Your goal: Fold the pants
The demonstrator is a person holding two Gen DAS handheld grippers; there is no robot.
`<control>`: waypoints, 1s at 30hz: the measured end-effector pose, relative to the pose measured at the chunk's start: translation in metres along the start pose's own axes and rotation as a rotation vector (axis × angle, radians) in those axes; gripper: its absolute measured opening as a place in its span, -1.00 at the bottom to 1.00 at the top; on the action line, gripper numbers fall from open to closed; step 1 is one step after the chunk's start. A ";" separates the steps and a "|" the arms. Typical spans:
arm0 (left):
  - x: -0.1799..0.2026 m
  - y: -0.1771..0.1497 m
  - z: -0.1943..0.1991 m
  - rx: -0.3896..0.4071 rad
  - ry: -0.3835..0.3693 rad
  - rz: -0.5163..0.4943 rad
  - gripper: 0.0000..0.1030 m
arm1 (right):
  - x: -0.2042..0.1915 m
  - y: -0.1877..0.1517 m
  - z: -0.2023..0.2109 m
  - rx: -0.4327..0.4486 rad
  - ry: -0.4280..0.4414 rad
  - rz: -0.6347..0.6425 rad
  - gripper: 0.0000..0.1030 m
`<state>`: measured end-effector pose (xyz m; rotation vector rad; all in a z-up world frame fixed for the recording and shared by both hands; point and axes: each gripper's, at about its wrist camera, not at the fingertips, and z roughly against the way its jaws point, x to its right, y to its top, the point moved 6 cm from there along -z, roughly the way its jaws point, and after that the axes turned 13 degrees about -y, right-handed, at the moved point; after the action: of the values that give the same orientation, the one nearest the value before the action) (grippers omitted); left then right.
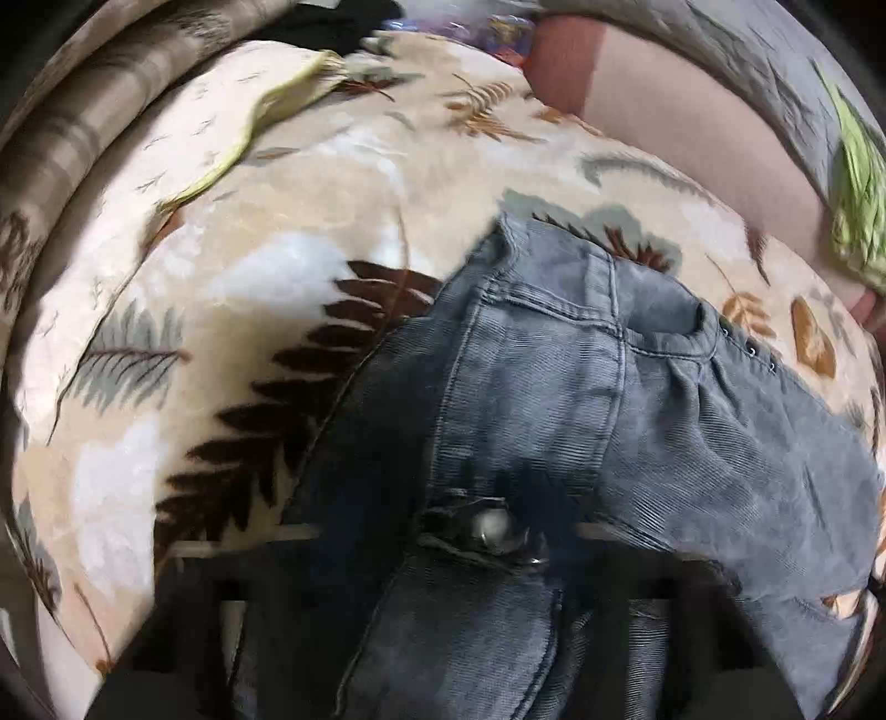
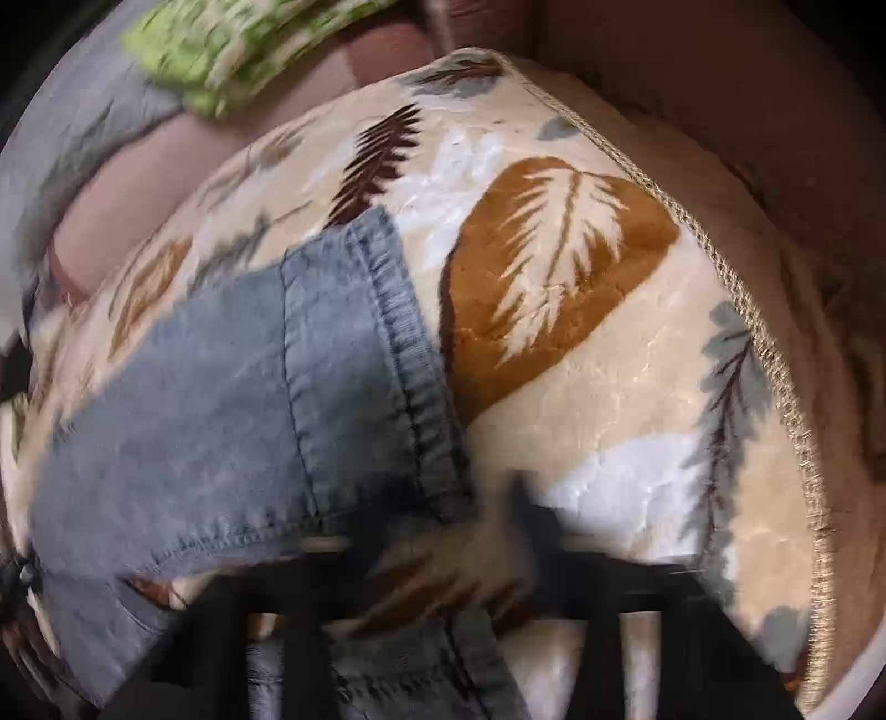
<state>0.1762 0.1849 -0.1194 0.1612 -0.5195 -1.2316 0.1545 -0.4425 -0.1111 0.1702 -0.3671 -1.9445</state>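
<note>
Progress is judged as early to mid. The jeans (image 1: 581, 387) are spread on the leaf-print blanket (image 1: 249, 277), not yet a compact stack. At least one fold appears to remain; whether the legs are already laid over each other cannot be confirmed from these views.

Left wrist view: the waistband end is seen from centre out to 3 o'clock. The metal button (image 1: 495, 529) sits at 6 o'clock, right at the left gripper (image 1: 443, 559). Denim passes between the dark fingers at the bottom edge, so that gripper is judged to be holding the waistband, though blur and shadow hide the actual pinch.

Right wrist view: the hem end (image 2: 382, 354) runs from 9 o'clock to centre, stitched cuff facing 2 o'clock. The right gripper (image 2: 443, 576) is at 6 o'clock. Denim and blanket both show between its fingers; whether it is wide, narrow or holding cloth cannot be told, as motion blur smears the tips.

Jeans appearance: grey-blue washed denim, visibly ribbed weave, double-stitched seams, a pocket opening and a row of small rivets toward 3 o'clock in the left view. Some bunching is seen near the waistband; the leg panel near the hem lies flatter.

Surroundings: a green patterned cloth (image 2: 260, 50) lies at 11 o'clock in the right view, well apart from the jeans. The blanket's braided edge (image 2: 775, 343) curves along 1 to 4 o'clock.

Left to do, as judged: bring hem to waistband, flatten, square the edges.
</note>
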 end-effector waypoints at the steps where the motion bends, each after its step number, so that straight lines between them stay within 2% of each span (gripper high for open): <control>1: 0.005 0.000 0.003 0.006 0.029 -0.017 -0.39 | 0.000 -0.001 0.009 0.009 -0.016 0.017 -0.67; 3: 0.016 0.002 0.014 0.054 0.092 -0.078 -0.43 | 0.001 -0.002 0.030 0.064 -0.070 0.067 -0.68; 5: 0.019 0.000 0.020 0.076 0.112 -0.098 -0.42 | 0.003 -0.004 0.048 0.122 -0.124 0.103 -0.68; 7: 0.011 -0.004 0.006 0.031 0.128 -0.072 -0.29 | 0.001 -0.009 0.034 0.095 -0.169 0.138 -0.62; 8: 0.008 -0.005 -0.004 -0.018 0.138 -0.080 -0.09 | 0.000 -0.013 0.010 0.028 -0.219 0.178 -0.61; 9: 0.006 -0.002 -0.003 -0.012 0.149 -0.094 0.11 | -0.001 -0.019 -0.010 -0.015 -0.232 0.214 -0.61; 10: 0.005 0.002 0.004 -0.001 0.147 -0.095 0.21 | 0.001 -0.016 -0.005 0.023 -0.216 0.195 -0.58; 11: 0.006 0.009 0.012 0.013 0.100 -0.083 0.30 | 0.004 -0.013 0.001 0.021 -0.182 0.159 -0.55; 12: 0.006 0.016 0.018 0.034 0.058 -0.071 0.33 | 0.008 -0.008 0.008 0.022 -0.125 0.114 -0.33; 13: 0.007 0.029 0.026 0.068 0.026 -0.062 0.36 | 0.013 0.003 0.018 0.049 -0.050 0.051 0.27; 14: 0.008 0.040 0.030 0.093 0.016 -0.060 0.49 | 0.016 0.013 0.023 0.070 -0.026 0.015 0.54; 15: 0.009 0.054 0.031 0.118 0.009 -0.052 0.56 | 0.017 0.026 0.027 0.097 -0.007 -0.017 0.71; 17: 0.013 0.073 0.025 0.136 -0.032 -0.040 0.56 | 0.007 0.052 0.027 0.134 0.038 -0.032 0.71; 19: 0.021 0.086 0.008 0.103 -0.080 -0.032 0.56 | -0.008 0.078 0.018 0.141 0.081 -0.039 0.71; 23: 0.030 0.104 -0.016 0.101 -0.074 -0.050 0.56 | -0.021 0.116 0.006 0.150 0.072 -0.068 0.70; 28: 0.020 0.107 -0.050 0.017 -0.091 0.020 0.54 | -0.017 0.124 0.012 0.145 0.066 -0.055 0.70; 30: 0.017 0.105 -0.061 -0.015 -0.103 0.043 0.23 | -0.022 0.117 -0.002 0.066 0.054 -0.019 0.68</control>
<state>0.2985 0.1951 -0.1264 0.0738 -0.6002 -1.2054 0.2663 -0.4646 -0.0752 0.2693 -0.3957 -1.9436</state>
